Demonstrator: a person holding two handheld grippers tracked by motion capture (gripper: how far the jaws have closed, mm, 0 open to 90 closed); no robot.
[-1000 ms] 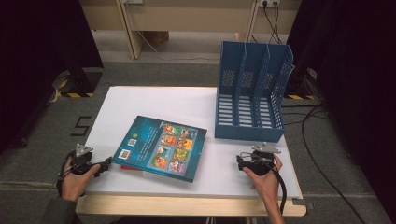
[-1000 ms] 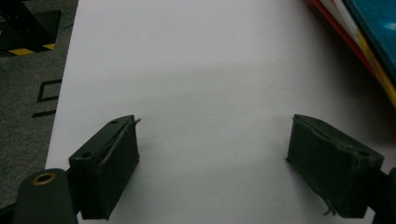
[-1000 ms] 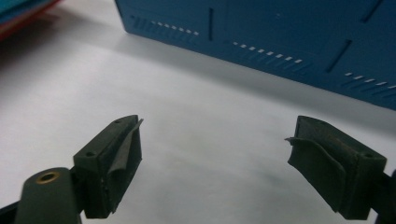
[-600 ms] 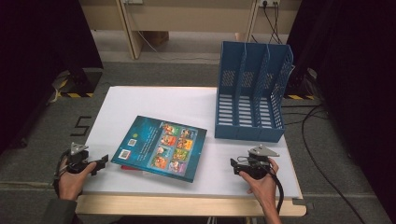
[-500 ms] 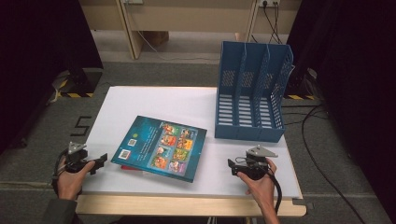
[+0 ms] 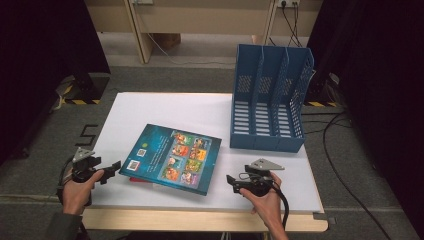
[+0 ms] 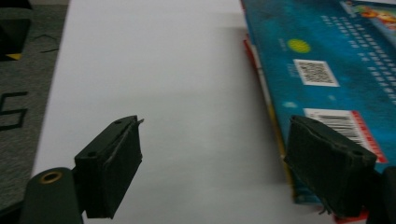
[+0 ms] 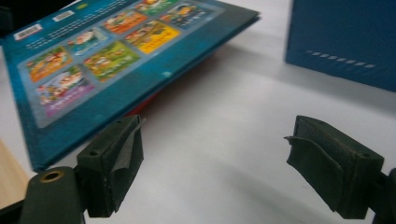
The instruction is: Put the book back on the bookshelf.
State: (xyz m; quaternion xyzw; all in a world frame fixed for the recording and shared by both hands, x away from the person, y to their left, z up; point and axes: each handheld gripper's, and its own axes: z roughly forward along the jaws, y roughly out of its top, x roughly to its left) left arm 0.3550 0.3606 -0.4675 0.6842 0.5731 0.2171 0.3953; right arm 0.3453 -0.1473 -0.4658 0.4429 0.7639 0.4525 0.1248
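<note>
Both jaws apart and empty, the left hand-held gripper (image 6: 116,165), just closing slightly, and right hand-held gripper (image 6: 231,180) flank the picture book (image 6: 172,157) on the desk (image 6: 200,107).

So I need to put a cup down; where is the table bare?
The far left of the table, behind the book and left of the blue rack, is bare. The front strip is crowded: left gripper, book, right gripper.

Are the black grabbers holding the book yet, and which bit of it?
No, nothing is held. The left gripper has its jaws open, just closing a little, beside the book corner. The right gripper is open over bare table.
</note>
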